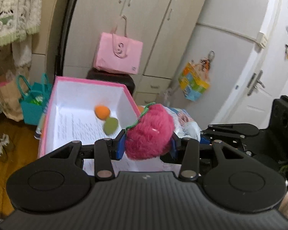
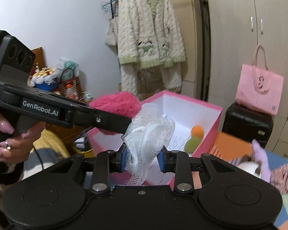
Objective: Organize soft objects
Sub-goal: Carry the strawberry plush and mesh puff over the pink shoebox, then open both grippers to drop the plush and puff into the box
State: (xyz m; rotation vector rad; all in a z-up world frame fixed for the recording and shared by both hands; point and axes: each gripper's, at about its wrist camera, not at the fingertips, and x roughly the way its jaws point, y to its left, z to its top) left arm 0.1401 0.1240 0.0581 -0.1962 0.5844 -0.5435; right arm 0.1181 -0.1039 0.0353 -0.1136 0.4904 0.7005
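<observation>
My left gripper (image 1: 146, 145) is shut on a fuzzy pink strawberry plush (image 1: 149, 132) with a green leaf trim, held above the near right corner of the pink box (image 1: 48, 113). The plush also shows in the right wrist view (image 2: 117, 103). The box, white inside, holds an orange ball (image 1: 102, 112) and a green ball (image 1: 110, 126) on printed paper. My right gripper (image 2: 143, 158) is shut on a white mesh bath pouf (image 2: 149, 136), held over the box's near edge (image 2: 211, 130). The pouf also shows behind the plush in the left wrist view (image 1: 186, 122).
A pink tote bag (image 1: 118, 54) sits on a black stool (image 1: 113, 79) behind the box, before beige wardrobes. A teal bag (image 1: 33, 103) stands left on the wooden floor. A fluffy robe (image 2: 147, 44) hangs on the wall. More soft items (image 2: 263, 163) lie on a patterned cover at right.
</observation>
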